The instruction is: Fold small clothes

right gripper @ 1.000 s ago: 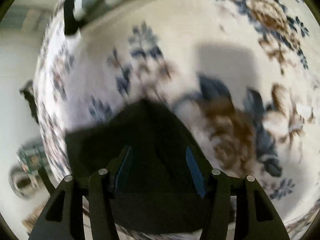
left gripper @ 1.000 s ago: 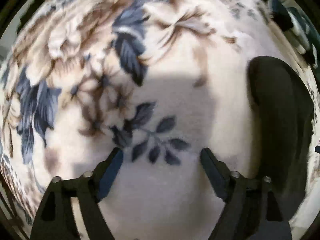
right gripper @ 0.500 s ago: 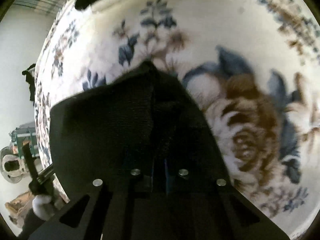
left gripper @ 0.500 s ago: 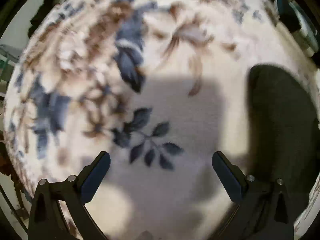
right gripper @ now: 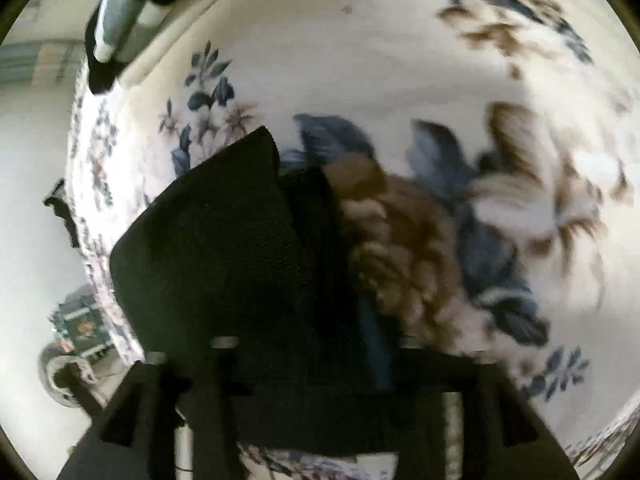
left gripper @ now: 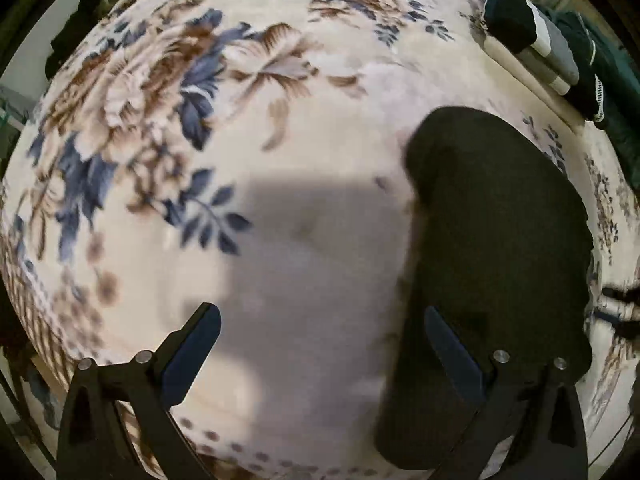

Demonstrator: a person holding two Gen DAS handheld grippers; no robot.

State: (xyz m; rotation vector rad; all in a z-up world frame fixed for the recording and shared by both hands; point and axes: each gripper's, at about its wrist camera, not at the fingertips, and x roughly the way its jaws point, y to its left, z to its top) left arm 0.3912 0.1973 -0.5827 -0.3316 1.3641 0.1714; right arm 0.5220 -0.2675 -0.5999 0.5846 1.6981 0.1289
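Note:
A small black garment lies on the floral blanket at the right of the left wrist view. My left gripper is open and empty, hovering just left of the garment, its right finger over the garment's left edge. In the right wrist view the black garment is lifted in a fold over my right gripper, which is shut on it; the cloth hides most of the fingers.
A stack of folded dark and striped clothes sits at the blanket's far right edge; it also shows in the right wrist view. The bed edge and floor clutter lie at the left of that view.
My right gripper closed on the black garment and lifted its edge up. My left gripper opened wider and shifted right toward the garment.

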